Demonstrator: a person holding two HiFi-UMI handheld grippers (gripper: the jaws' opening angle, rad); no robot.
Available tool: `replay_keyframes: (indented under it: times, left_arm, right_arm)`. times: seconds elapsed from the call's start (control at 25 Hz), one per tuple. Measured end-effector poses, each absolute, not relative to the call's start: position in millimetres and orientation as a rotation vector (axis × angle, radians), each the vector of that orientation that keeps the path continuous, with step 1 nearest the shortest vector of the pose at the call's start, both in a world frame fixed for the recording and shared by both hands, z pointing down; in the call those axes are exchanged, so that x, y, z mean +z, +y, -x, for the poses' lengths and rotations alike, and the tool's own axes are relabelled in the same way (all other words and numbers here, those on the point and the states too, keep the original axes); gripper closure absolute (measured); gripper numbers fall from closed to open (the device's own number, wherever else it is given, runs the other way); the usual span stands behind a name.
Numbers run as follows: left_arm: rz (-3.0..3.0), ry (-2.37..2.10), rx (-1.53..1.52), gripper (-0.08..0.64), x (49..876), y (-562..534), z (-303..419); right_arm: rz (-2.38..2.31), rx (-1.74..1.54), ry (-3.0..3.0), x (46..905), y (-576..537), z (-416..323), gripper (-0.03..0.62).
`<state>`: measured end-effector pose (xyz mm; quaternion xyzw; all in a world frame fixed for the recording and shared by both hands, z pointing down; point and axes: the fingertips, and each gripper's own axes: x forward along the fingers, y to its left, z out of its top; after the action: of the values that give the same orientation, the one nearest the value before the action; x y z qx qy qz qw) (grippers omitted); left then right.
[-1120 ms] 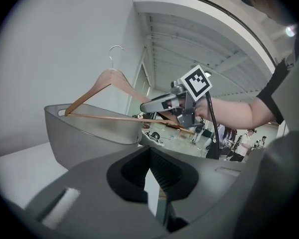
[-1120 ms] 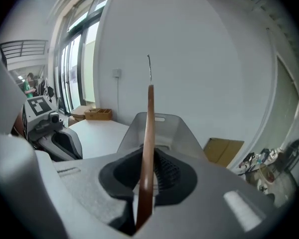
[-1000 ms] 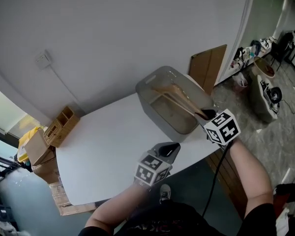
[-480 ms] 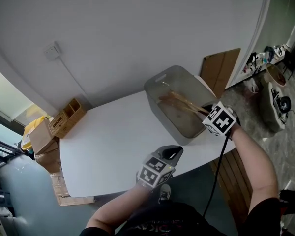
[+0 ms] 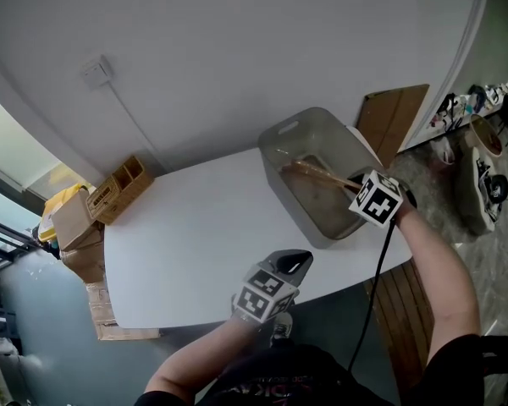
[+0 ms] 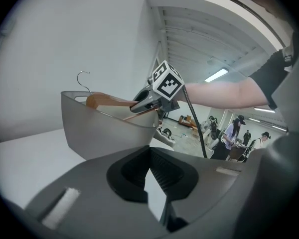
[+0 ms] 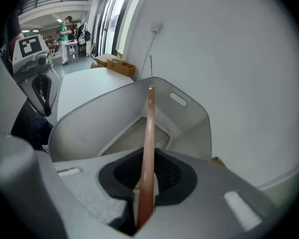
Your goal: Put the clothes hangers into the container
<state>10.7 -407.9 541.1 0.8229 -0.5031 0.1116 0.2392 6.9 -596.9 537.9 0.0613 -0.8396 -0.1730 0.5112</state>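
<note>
As the clothes hanger goes in, the head view shows the right claw (image 5: 356,186) at the 3 o'clock rim of the grey container (image 5: 281,169). It is gripping one end of a wooden hanger (image 5: 315,173) that reaches across the tub's inside toward 10 o'clock. The container sits at the 2 o'clock corner of the white surface (image 5: 186,244). The left claw (image 5: 294,261) hangs over the 6 o'clock edge, well apart from the tub.

From the left gripper view, the left claw's jaws stand a sliver apart with nothing between them, only bare surface showing through the gap. At 11 o'clock the hanger's wire hook rises just above the container's rim, and the wooden arm slants down toward the other claw.

From the right gripper view, the jaws are pressed on the hanger's thin wooden arm. The arm runs straight away toward 12 o'clock, over the container's floor and toward the far wall with its handle slot.

This appears to be the placing step, with the hanger partly inside but not yet let go. The next move likely calls for sinking the held end below the rim so that the hook clears the far wall. The right jaws would then part and draw back.
</note>
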Motion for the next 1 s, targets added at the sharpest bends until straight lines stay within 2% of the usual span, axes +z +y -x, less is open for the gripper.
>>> replay_keyframes:
  times: [0.36,0.8,1.0]
  left_arm:
    - [-2.234,-1.381,0.309,0.558,554,-411,0]
    - [-2.242,-1.341,0.297,0.558,558,-417,0]
    - [-2.246,-1.339,0.303,0.558,557,-413,1]
  right_arm:
    - [-0.144,-0.359,-2.050,551,-606,-8,0.543]
    - [-0.103,-0.450,-1.992,559,-606,-13,0.535]
    - [-0.070,-0.499,-1.943,567,-599,-16,0.491]
